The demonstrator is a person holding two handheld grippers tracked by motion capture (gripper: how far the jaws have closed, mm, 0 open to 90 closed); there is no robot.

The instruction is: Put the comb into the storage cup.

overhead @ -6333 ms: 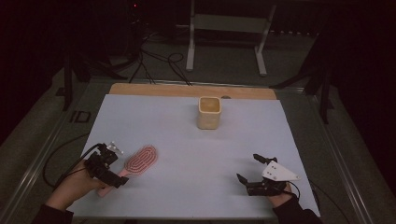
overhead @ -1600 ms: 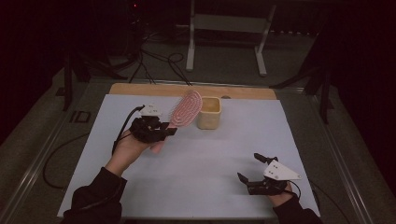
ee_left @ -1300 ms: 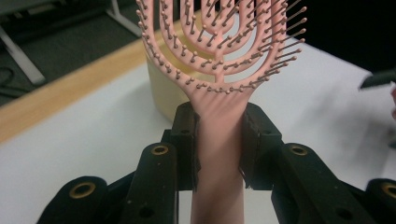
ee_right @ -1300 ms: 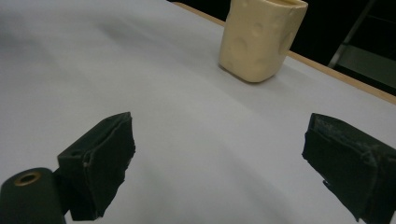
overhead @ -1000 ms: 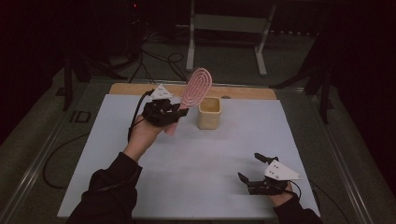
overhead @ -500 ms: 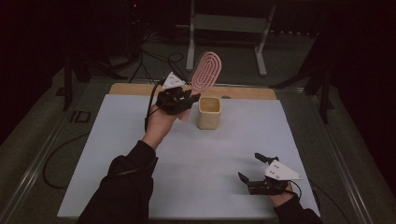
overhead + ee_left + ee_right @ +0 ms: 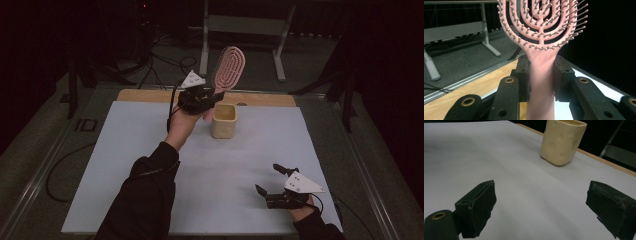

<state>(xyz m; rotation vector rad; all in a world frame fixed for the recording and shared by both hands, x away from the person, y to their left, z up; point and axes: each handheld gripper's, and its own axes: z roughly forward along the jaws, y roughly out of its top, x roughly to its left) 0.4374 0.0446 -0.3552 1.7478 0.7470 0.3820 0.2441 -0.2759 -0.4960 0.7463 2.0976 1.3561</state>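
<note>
Pink brush (image 7: 227,67), unbranded, pinched in left gripper (image 7: 206,96) jaws; right gripper (image 7: 276,179) jaws spread.

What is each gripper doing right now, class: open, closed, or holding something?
Left gripper: closed on the pink hairbrush handle.
Right gripper: open, holding nothing.

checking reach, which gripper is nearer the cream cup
Left. The left gripper, shut on the pink brush, is raised beside the cream cup. The right gripper rests open at the table's near right.
</note>
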